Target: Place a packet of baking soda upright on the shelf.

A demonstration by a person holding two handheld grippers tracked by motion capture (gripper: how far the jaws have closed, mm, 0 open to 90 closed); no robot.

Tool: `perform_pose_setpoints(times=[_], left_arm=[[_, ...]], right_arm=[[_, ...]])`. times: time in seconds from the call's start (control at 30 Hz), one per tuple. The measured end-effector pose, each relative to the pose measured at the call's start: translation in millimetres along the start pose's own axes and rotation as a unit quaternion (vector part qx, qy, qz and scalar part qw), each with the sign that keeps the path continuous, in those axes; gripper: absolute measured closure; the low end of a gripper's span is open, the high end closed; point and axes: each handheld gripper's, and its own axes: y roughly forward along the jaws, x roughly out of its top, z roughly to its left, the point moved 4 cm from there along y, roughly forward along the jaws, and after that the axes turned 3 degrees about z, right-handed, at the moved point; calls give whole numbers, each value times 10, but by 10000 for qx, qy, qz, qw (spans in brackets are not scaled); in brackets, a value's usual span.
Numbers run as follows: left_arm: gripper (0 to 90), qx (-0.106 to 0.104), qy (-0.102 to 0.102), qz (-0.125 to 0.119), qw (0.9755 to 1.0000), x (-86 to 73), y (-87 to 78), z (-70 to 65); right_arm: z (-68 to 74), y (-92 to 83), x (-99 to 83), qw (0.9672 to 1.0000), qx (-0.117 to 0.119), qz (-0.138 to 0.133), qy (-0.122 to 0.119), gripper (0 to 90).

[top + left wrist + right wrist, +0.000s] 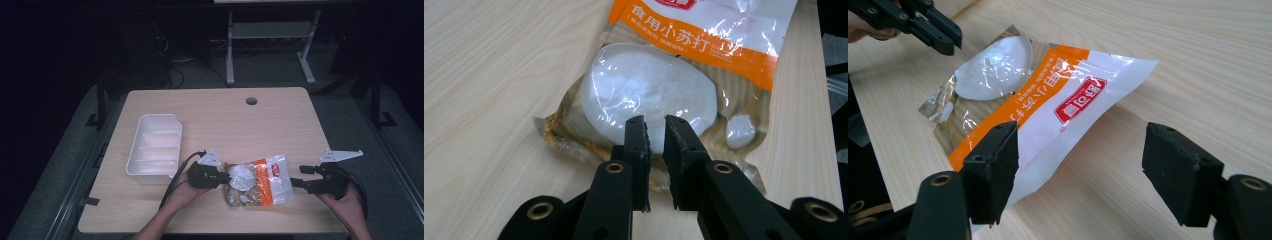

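Note:
A clear plastic bag (265, 182) with an orange band, a red label and white lumps inside lies on the wooden table near its front edge. My left gripper (226, 177) meets the bag's left end. In the left gripper view its jaws (655, 135) stand almost together over the bag's (649, 85) crinkled edge and appear to pinch the film. My right gripper (298, 176) is at the bag's right end, its jaws (1080, 165) wide open. The bag's white end (1048, 100) lies just ahead of them, untouched. The left gripper (943, 37) also shows at the bag's far corner.
A white divided tray (155, 145) stands to the left on the table (215, 120). A round cable hole (251, 100) sits near the far edge. Dark floor and a desk frame (230, 55) lie beyond the table.

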Motion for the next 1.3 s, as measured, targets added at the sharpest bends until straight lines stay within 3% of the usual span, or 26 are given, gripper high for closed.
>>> perform_pose_setpoints(times=[0.3, 0.6, 0.8, 1.0, 1.3], left_arm=[[830, -74, 50, 119, 9999, 122, 165, -13], [832, -61, 45, 154, 9999, 132, 179, -17], [825, -40, 62, 138, 9999, 133, 182, -23], [802, -37, 83, 143, 9999, 135, 184, -29], [723, -44, -35, 96, 9999, 141, 168, 8]], right_arm=[[-39, 43, -13, 9998, -1, -42, 213, 304], [-28, 180, -36, 9992, 97, 199, 347, 309], [21, 302, -19, 9987, 170, 362, 318, 359], [28, 452, -28, 9965, 390, 596, 430, 488], [48, 522, -26, 9950, 537, 688, 488, 790]])
